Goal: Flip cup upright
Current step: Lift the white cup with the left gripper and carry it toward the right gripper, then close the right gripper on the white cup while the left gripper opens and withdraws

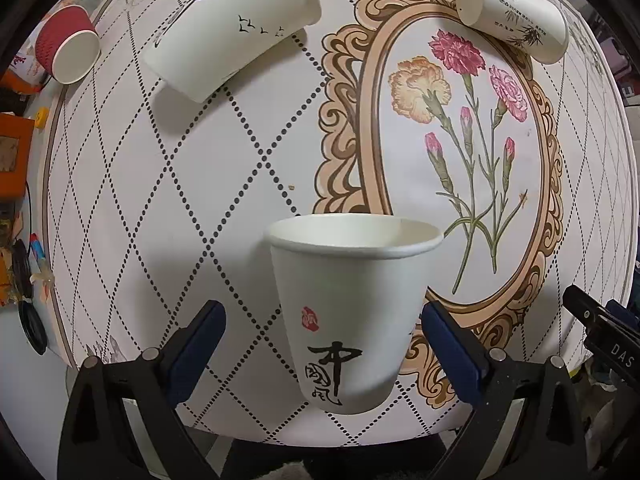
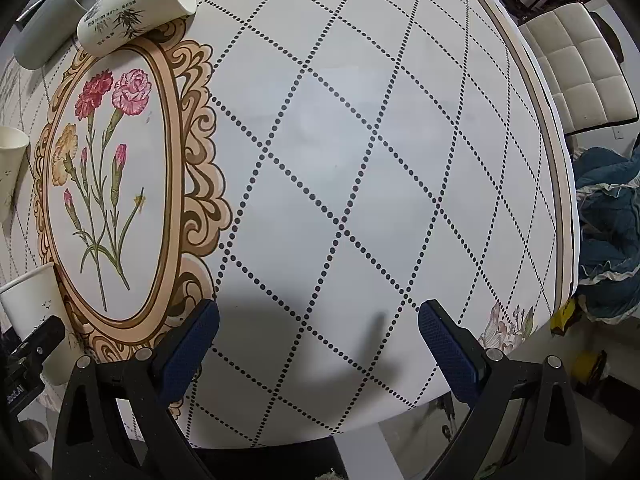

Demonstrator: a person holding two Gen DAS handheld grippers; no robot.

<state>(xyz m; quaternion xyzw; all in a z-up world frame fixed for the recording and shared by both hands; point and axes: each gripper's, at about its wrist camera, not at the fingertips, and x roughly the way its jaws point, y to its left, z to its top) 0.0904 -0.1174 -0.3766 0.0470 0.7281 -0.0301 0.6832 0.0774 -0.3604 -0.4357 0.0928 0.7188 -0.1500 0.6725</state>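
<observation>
A white paper cup with black calligraphy [image 1: 344, 312] stands upright on the table, mouth up, between the fingers of my left gripper [image 1: 320, 332]. The jaws are open; the right pad [image 1: 448, 344] is near the cup's wall and the left pad [image 1: 200, 340] stands well apart. The same cup shows at the left edge of the right wrist view [image 2: 36, 312]. Three other cups lie on their sides: a white one with birds [image 1: 228, 28], a bamboo-print one [image 1: 516, 16] [image 2: 132, 8] and a red one [image 1: 66, 44]. My right gripper [image 2: 318, 344] is open and empty over bare tabletop.
The round table [image 1: 240, 184] has a dotted diamond pattern and a framed flower print [image 1: 460, 128]. Clutter lies off its left edge [image 1: 16, 152]. A grey cup [image 2: 52, 20] lies beside the bamboo one. A white padded chair [image 2: 576, 68] and blue cloth [image 2: 608, 232] are beyond the right edge.
</observation>
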